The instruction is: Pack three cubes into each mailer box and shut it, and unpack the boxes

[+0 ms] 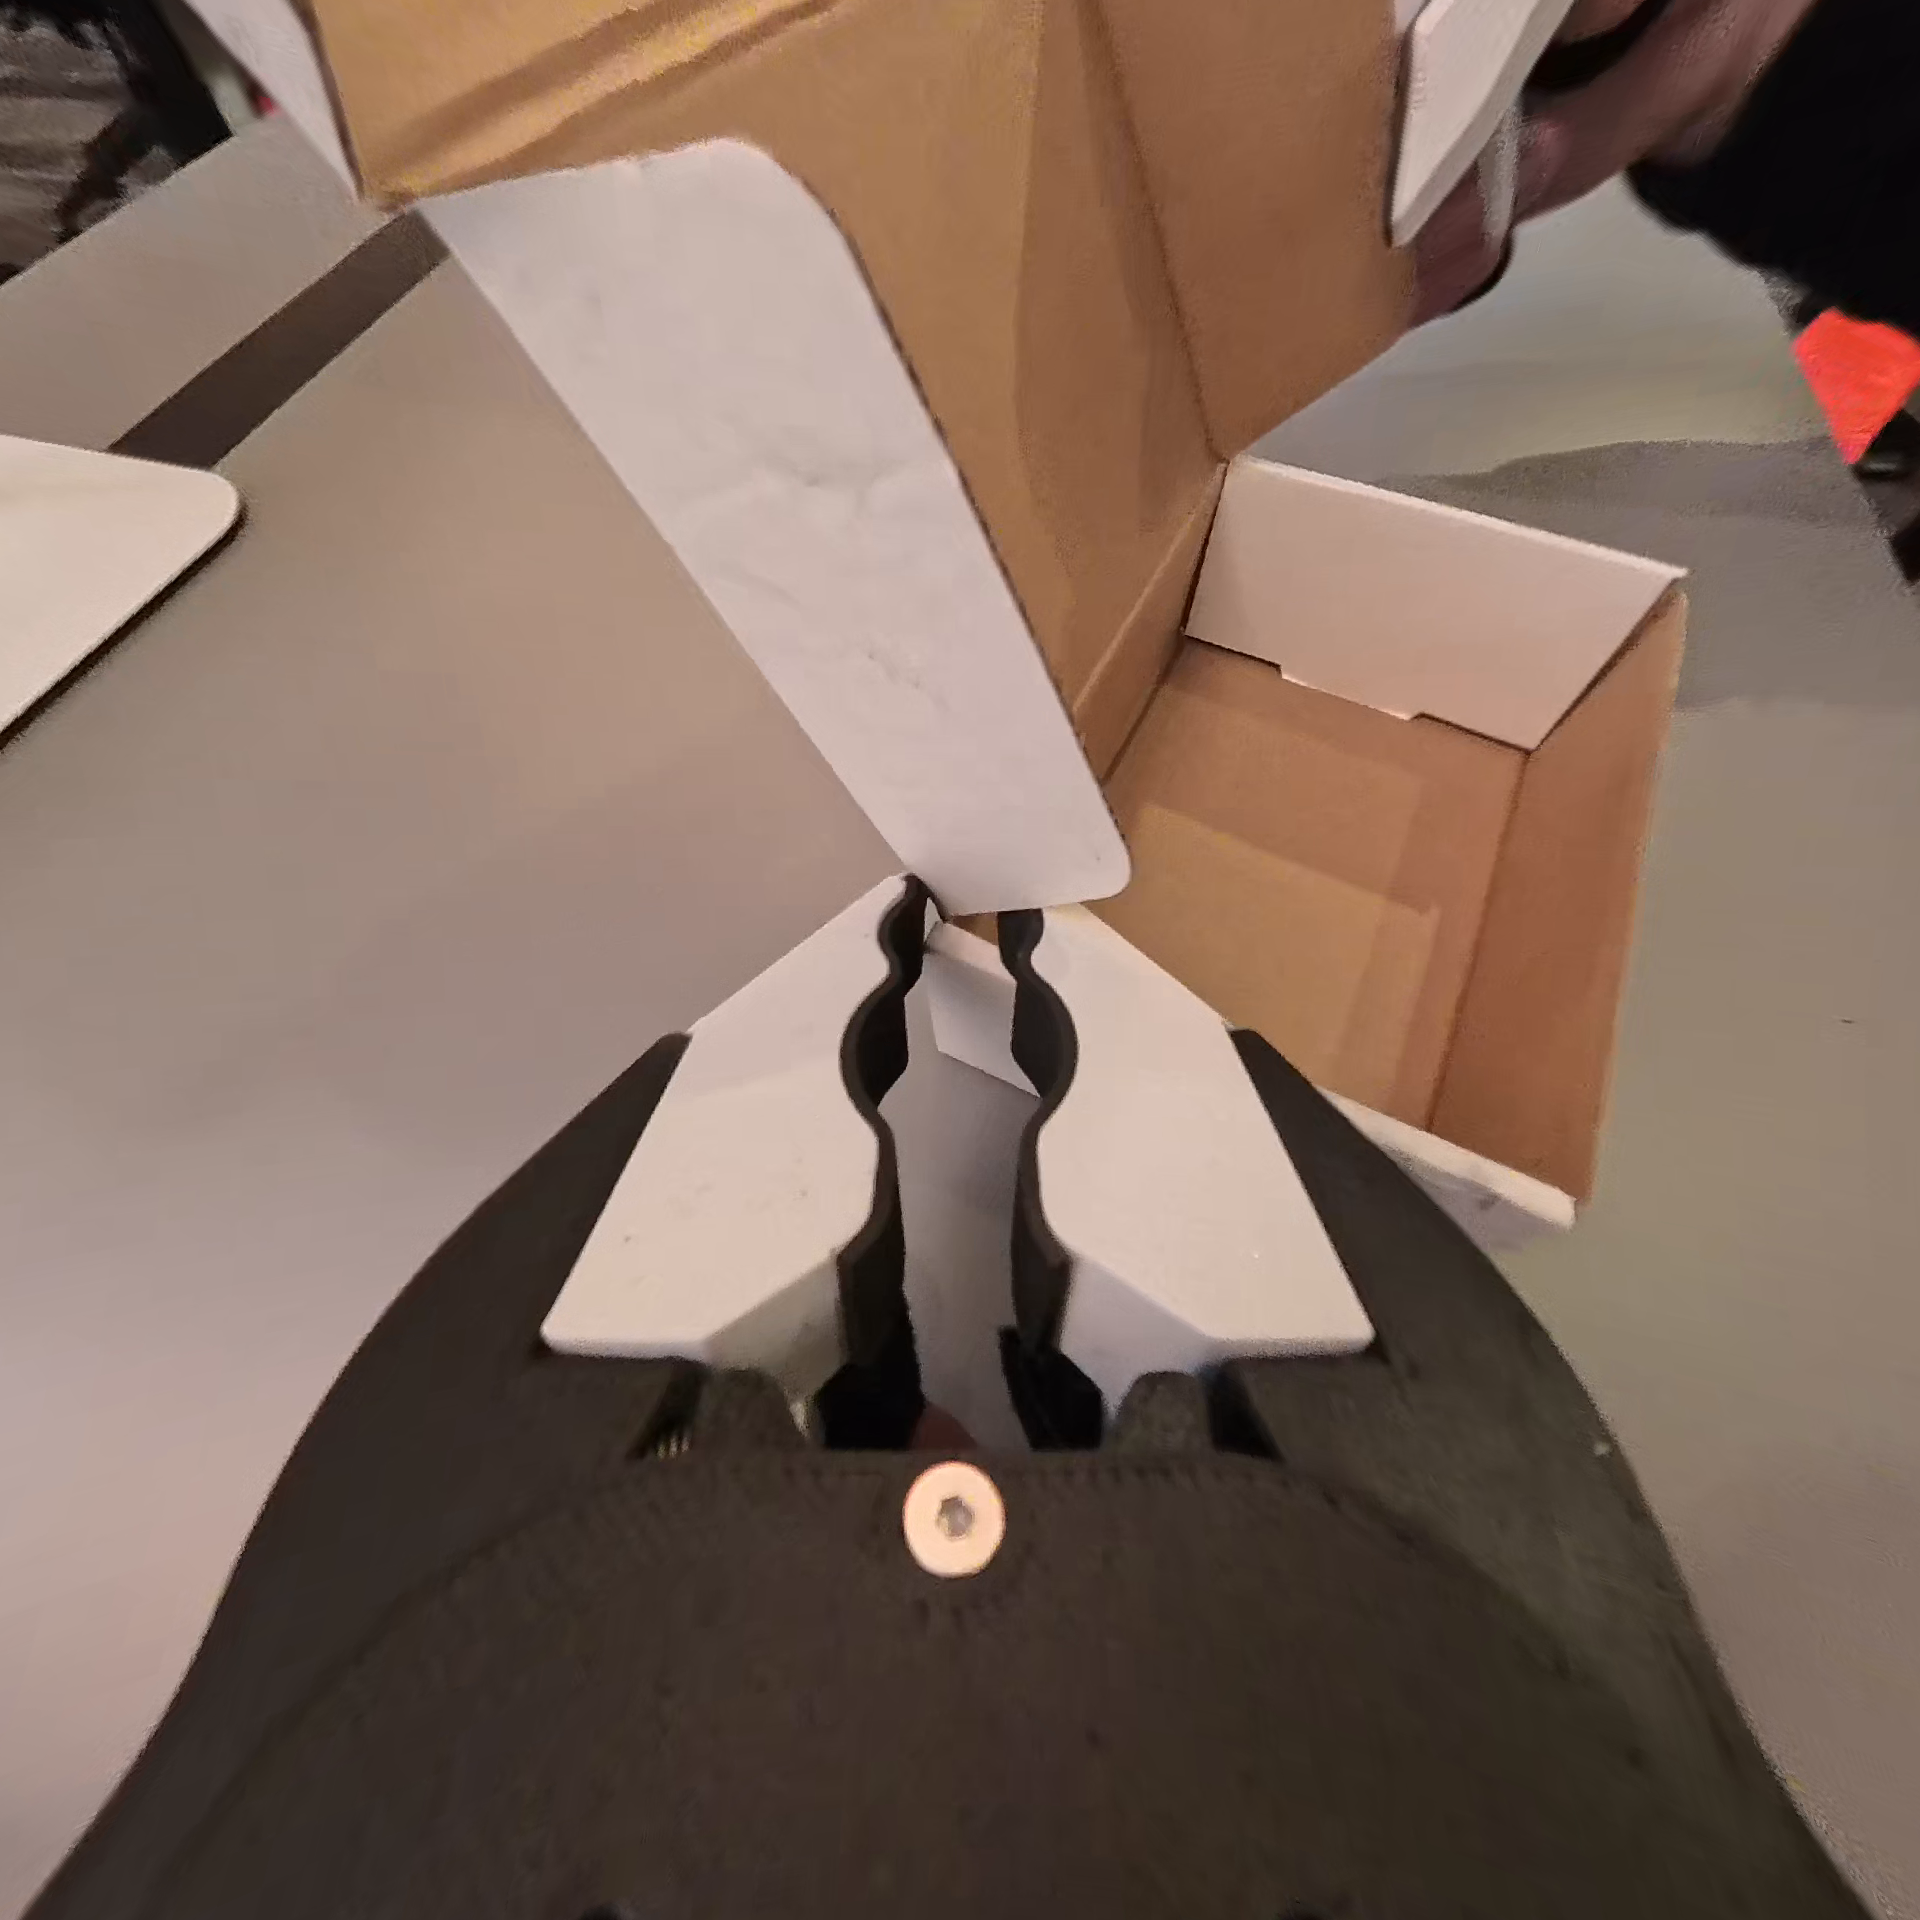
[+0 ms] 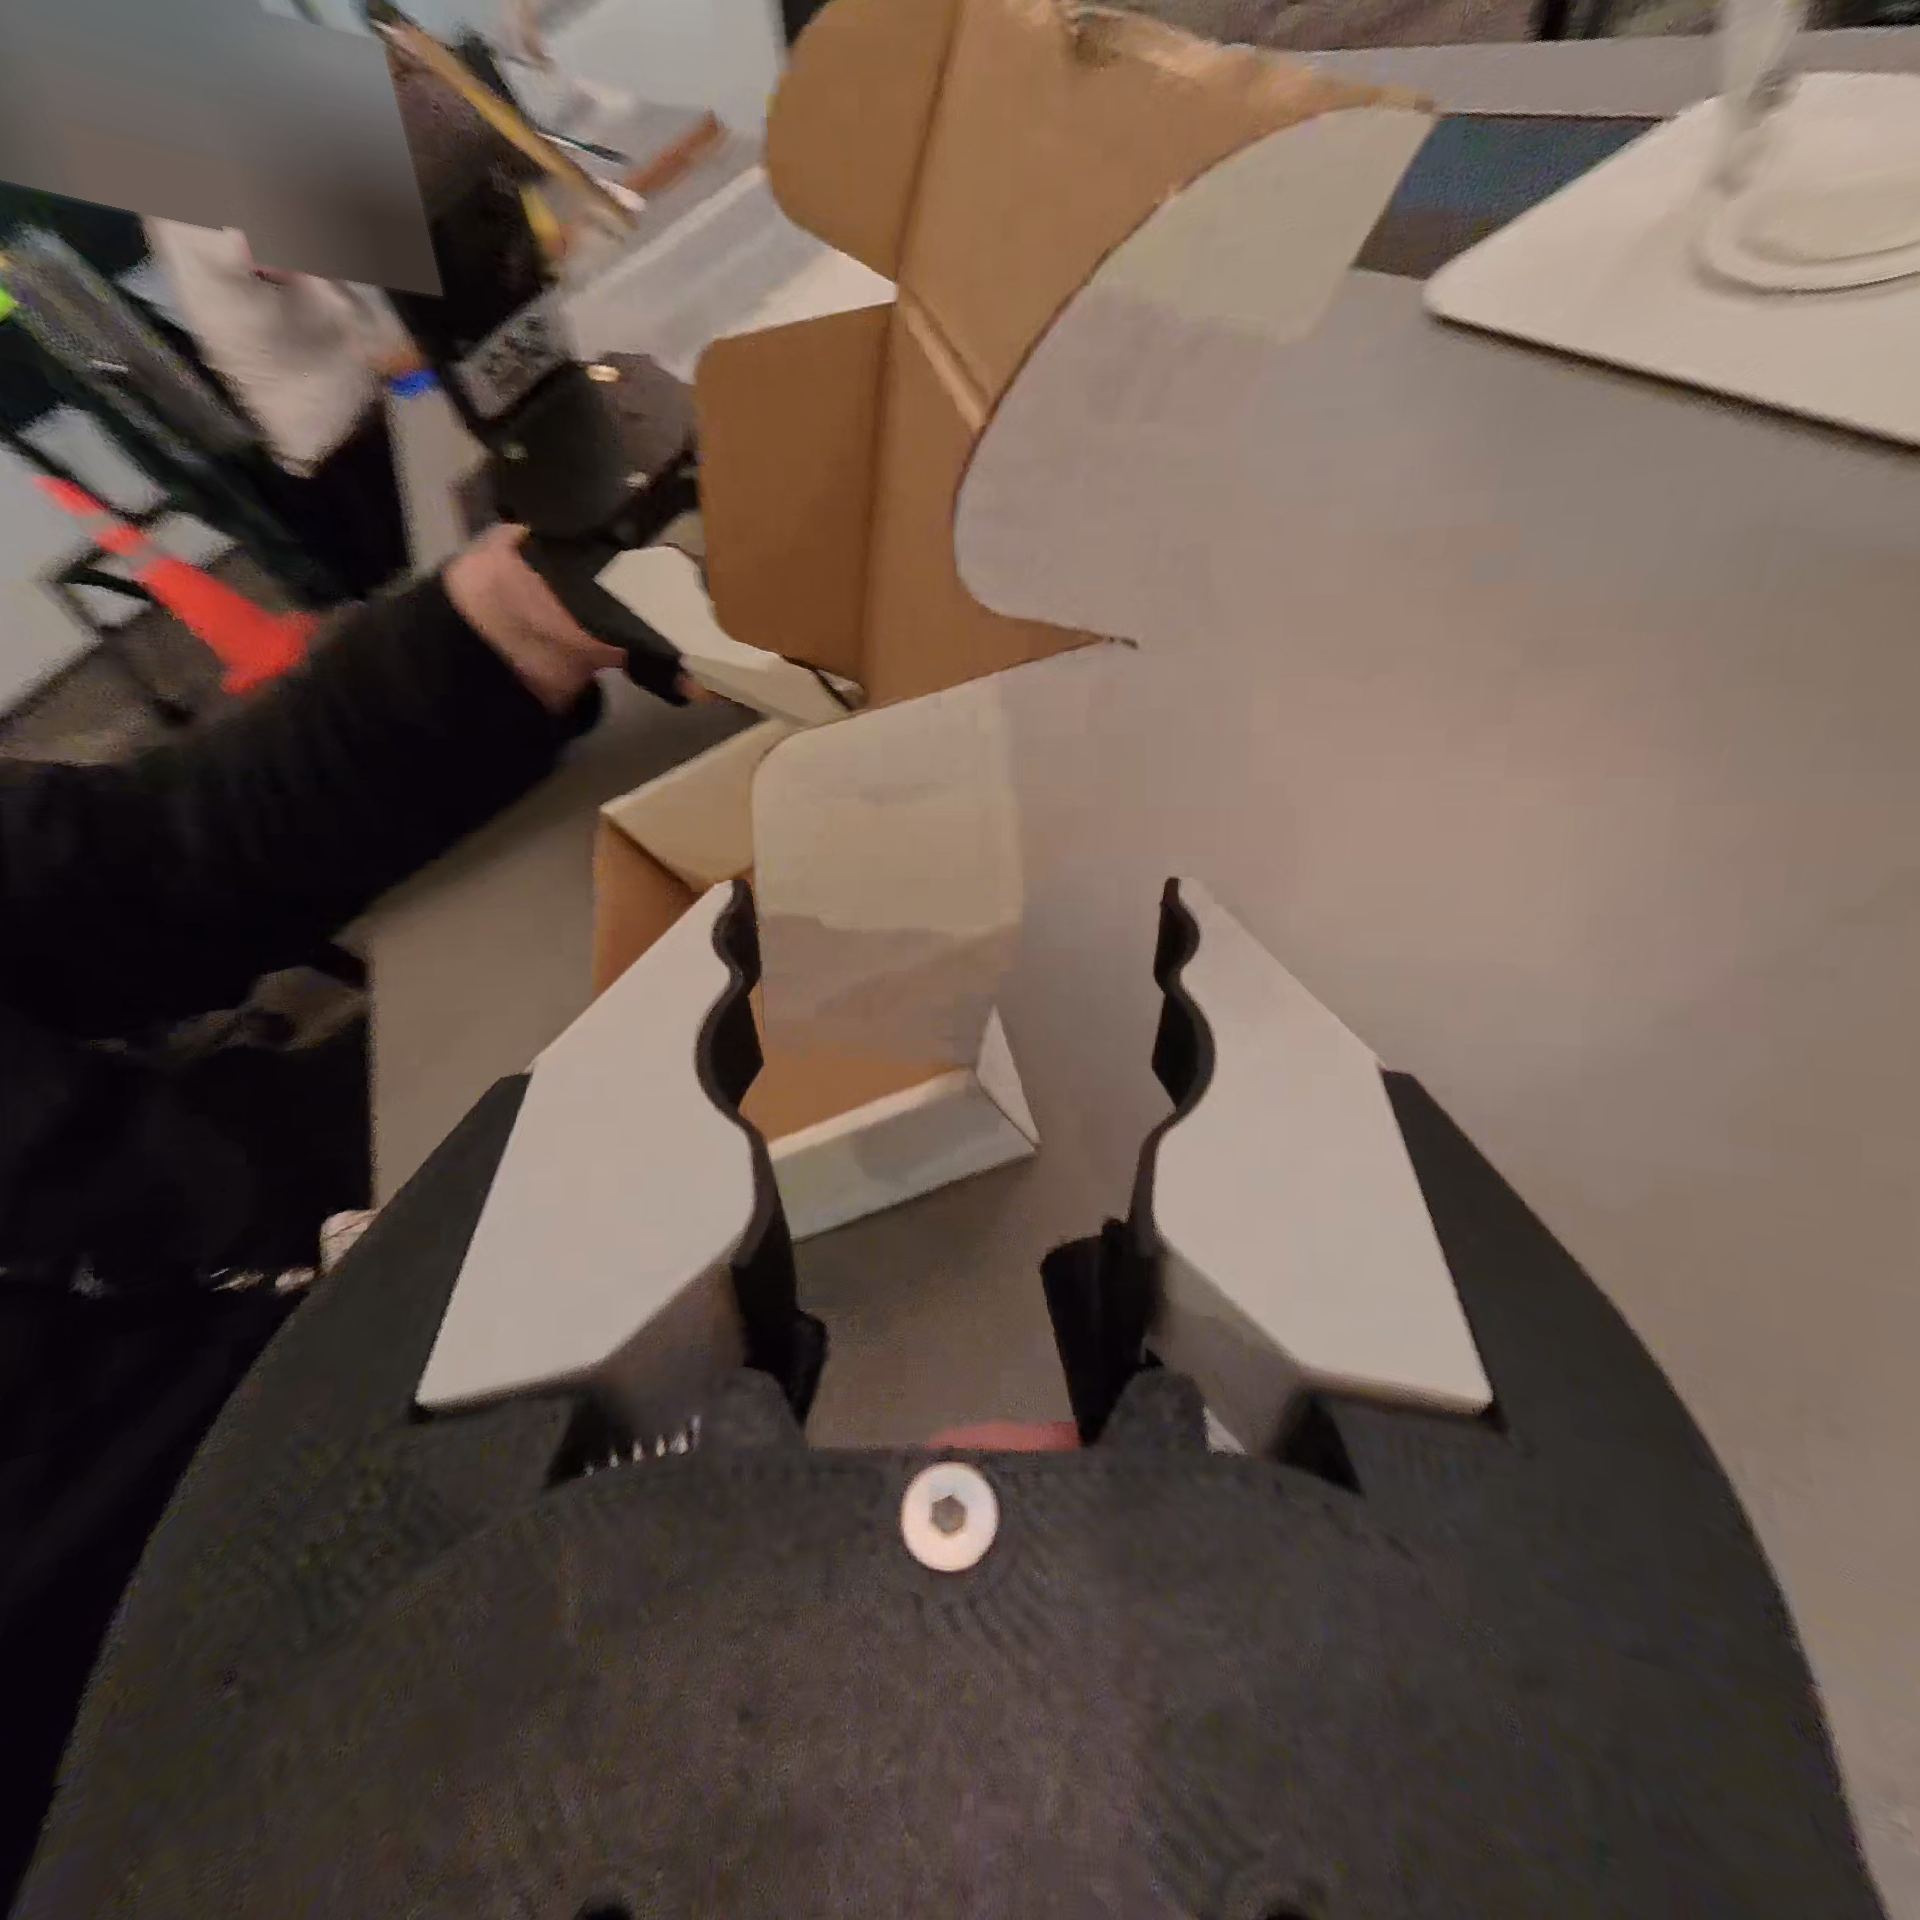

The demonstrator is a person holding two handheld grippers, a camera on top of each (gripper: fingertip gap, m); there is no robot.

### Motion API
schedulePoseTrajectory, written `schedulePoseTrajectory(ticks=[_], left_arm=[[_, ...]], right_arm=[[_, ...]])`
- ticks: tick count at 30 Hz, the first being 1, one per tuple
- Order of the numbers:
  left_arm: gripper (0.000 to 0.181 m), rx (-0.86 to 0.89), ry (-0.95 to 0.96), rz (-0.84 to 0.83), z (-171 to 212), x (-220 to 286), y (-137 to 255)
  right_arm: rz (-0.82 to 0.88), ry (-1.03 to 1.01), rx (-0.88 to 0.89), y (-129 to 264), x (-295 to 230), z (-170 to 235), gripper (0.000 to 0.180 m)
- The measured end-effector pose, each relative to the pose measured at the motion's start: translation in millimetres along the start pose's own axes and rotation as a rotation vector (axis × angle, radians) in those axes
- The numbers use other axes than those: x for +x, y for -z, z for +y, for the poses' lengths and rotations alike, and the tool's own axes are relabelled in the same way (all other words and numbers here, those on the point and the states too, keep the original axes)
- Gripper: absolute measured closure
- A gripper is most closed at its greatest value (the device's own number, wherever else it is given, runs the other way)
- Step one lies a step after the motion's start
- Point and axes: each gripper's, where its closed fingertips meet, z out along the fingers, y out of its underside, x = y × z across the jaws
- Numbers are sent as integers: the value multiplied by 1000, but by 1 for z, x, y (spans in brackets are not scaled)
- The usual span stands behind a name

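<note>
An open mailer box (image 1: pixel 1351 831), white outside and brown inside, stands on the grey table (image 1: pixel 416 831). Its inside looks bare; no cubes show in either view. The lid (image 1: pixel 935 260) is raised, with a white side flap (image 1: pixel 790 520) hanging down. My left gripper (image 1: pixel 968 914) is shut on the near white wall of the box at its corner. It also shows in the right wrist view (image 2: pixel 821 691), held by a hand. My right gripper (image 2: pixel 956 904) is open and empty, with the box (image 2: pixel 904 1153) and a white flap (image 2: pixel 883 883) just beyond its fingers. It also shows in the left wrist view (image 1: pixel 1455 135), behind the lid.
A white board (image 1: pixel 94 561) lies on the table left of the box; in the right wrist view this board (image 2: pixel 1662 270) carries a pale rounded object (image 2: pixel 1808 229). An orange cone (image 2: pixel 208 613) stands on the floor beyond the table. A person's dark sleeve (image 2: pixel 260 779) reaches in.
</note>
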Motion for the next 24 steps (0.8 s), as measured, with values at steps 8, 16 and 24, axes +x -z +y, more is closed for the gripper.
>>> schedulePoseTrajectory(ticks=[8, 16, 24], left_arm=[[126, -6, 7, 73, -6, 21, -4], [117, 304, 134, 190, -64, 31, 28], [130, 338, 59, 136, -75, 38, 27]], right_arm=[[-92, 92, 96, -7, -22, 0, 127], [-128, 224, 33, 5, -35, 12, 128], [-6, 319, -19, 4, -37, 18, 127]])
